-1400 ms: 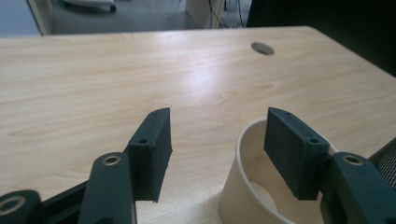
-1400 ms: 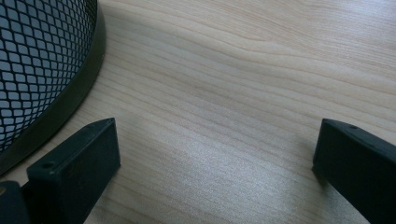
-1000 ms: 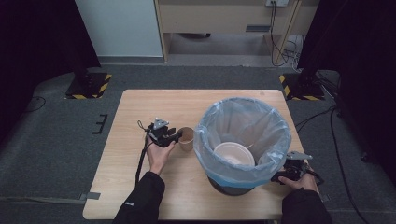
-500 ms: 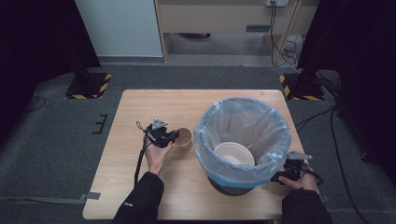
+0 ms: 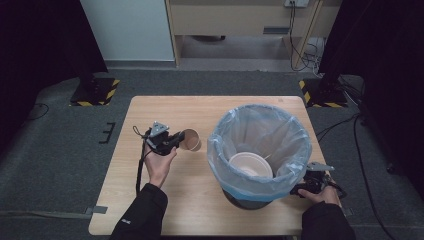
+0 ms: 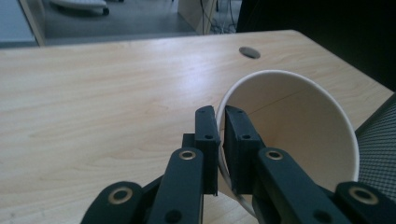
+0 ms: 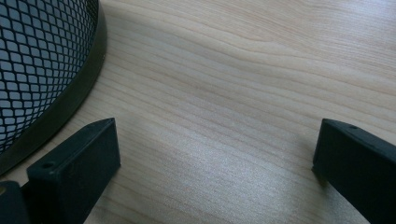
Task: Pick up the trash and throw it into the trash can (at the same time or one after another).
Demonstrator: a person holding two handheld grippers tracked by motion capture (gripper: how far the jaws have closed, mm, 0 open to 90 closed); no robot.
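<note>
my left gripper [image 6: 219,135] pinches the paper cup [image 6: 299,126] rim between closed fingers, right gripper [image 7: 215,154] gaping by the mesh bin [image 7: 42,60]; thin rim could crumple or slip free before reaching it

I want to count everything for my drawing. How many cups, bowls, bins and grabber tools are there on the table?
Paper cup, held tilted by the left gripper: 1
White bowl inside the bin: 1
Mesh bin with blue bag: 1
Grippers, left and right gripper: 2
Total: 5
</note>
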